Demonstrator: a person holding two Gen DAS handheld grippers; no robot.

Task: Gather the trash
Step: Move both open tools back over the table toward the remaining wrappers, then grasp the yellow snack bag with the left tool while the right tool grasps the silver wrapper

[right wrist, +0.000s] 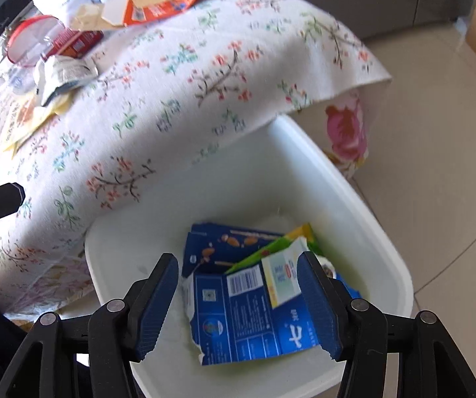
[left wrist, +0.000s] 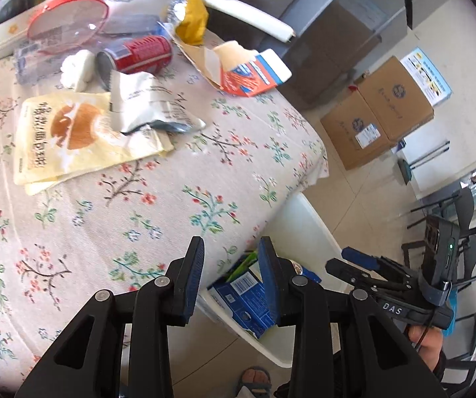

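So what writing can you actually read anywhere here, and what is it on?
"DAS": white letters on the right tool.
Yellow pouch: large Chinese characters, seen sideways, not readable with confidence.
Red can: print blurred.
Torn red-and-blue carton: print too small.
Blue carton in the bin: barcode and Chinese text, too blurred.
Cardboard boxes: labels too small.

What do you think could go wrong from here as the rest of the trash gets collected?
The red can lies on its side and may roll when nudged. The torn carton sits near the table edge, so a clumsy grab could knock it to the floor, missing the white bin. The clear container crowds the can.
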